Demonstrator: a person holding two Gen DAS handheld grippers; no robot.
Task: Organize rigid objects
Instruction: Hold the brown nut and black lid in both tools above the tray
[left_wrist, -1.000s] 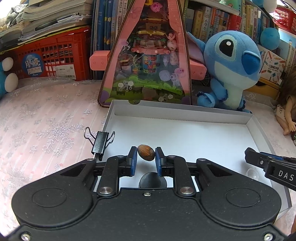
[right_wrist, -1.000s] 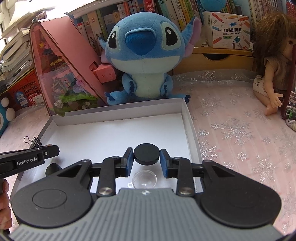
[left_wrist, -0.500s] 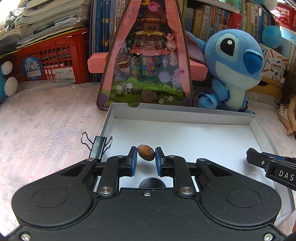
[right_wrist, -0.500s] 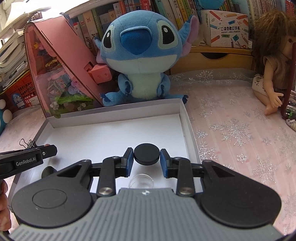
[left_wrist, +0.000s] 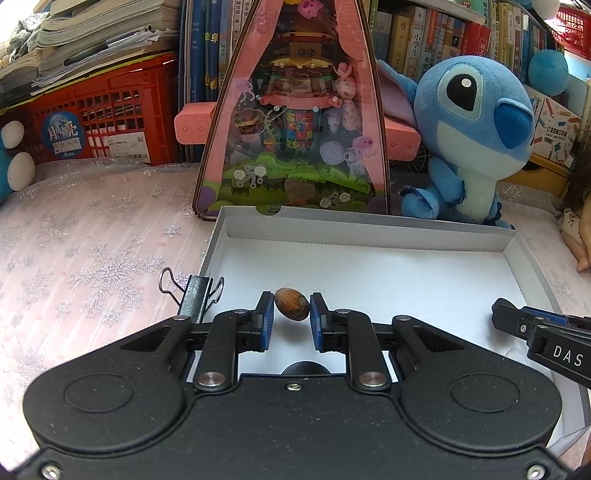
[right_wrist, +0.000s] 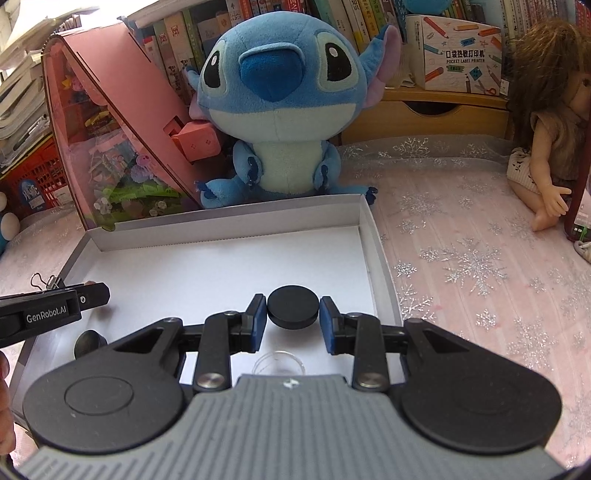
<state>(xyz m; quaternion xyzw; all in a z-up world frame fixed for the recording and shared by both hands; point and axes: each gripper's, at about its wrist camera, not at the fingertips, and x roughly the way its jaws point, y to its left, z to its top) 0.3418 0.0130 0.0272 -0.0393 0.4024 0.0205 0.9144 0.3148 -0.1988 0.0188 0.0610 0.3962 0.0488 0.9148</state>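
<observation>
- While the background has slid slightly since a second ago, the left wrist view shows the left gripper (left_wrist: 291, 312) unchanged, blue pads clamped on a brown nut (left_wrist: 291, 303) held above the white box (left_wrist: 369, 232); a binder clip (left_wrist: 195, 295) sits on the box's left wall and a dark round piece (left_wrist: 304, 368) lies on the floor below.
- In the right wrist view, the right gripper (right_wrist: 293, 319) likewise keeps its pads pressed on a black disc (right_wrist: 293, 312) over the box's right side, a clear dome (right_wrist: 279, 363) resting beneath; both pieces look ready to set down.
</observation>
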